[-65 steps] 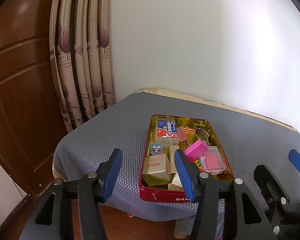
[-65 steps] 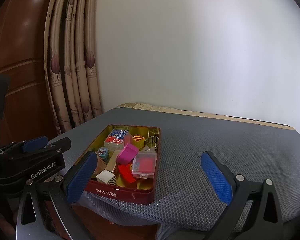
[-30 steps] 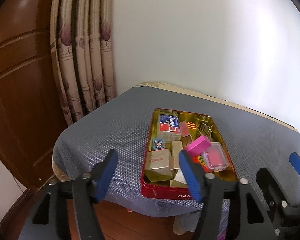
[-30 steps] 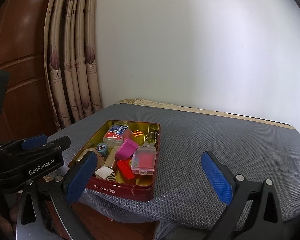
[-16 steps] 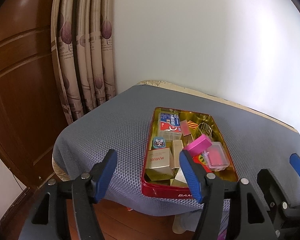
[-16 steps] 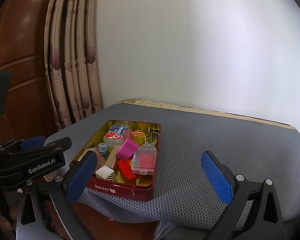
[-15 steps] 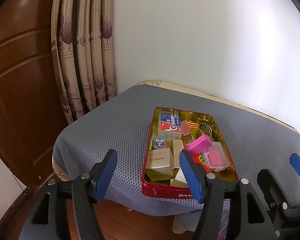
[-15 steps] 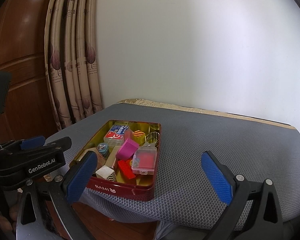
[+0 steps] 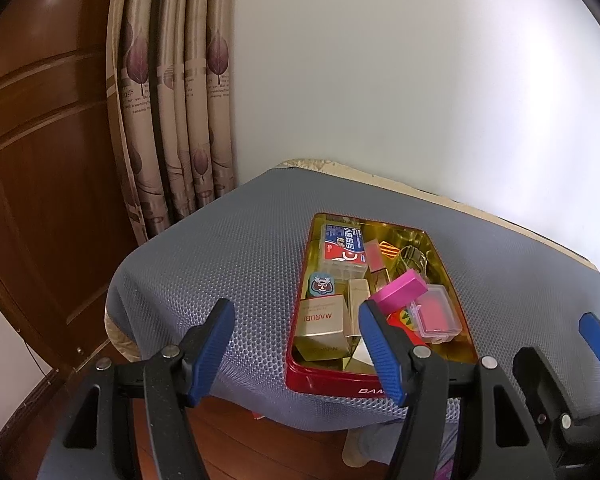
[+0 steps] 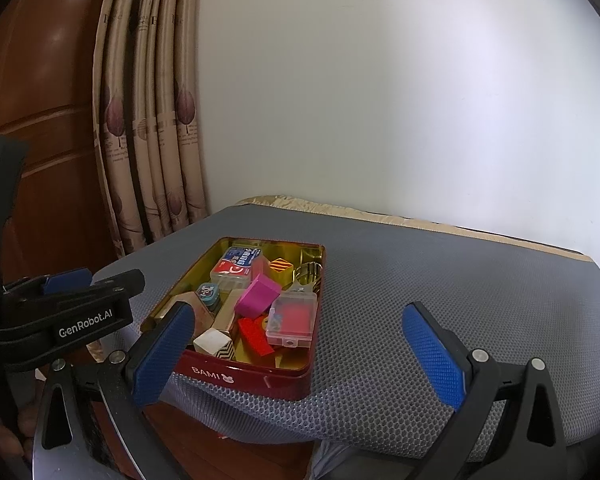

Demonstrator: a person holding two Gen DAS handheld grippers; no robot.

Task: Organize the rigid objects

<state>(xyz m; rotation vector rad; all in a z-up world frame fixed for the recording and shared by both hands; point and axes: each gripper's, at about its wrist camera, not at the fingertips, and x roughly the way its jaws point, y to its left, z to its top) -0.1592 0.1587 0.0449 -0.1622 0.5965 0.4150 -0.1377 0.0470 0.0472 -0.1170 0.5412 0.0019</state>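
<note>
Here, a red tin (image 9: 332,382) is sitting at the near edge of a table covered with a grey mesh cloth (image 9: 236,264), close to its left corner, and the small rigid things are lying heaped inside it on the gold lining. At the far end a clear case with a blue and red label (image 9: 344,248) is lying flat; nearer, a small round blue piece (image 9: 321,285) is resting just beside a gold carton (image 9: 323,326), and a magenta block (image 9: 398,290) is leaning tilted over the middle, partly on a clear box with a pink inside (image 9: 436,315) that is lying against the right wall. A white faceted block (image 10: 214,342) and a flat red piece (image 10: 254,336) are lying at the near end, and something looking like a small glass jar (image 10: 310,271) is standing at the far right corner, though it is too dim to be sure. The left gripper (image 9: 296,354) is hanging short of the near edge with its blue pads well apart and empty, one in front of the bare cloth and one in front of the tin's near end. The right gripper (image 10: 300,354) is hanging likewise, spread wide with nothing between its pads, to the right of the tin. A curtain (image 9: 172,120) is hanging at the far left beside a wooden door (image 9: 40,160).
</note>
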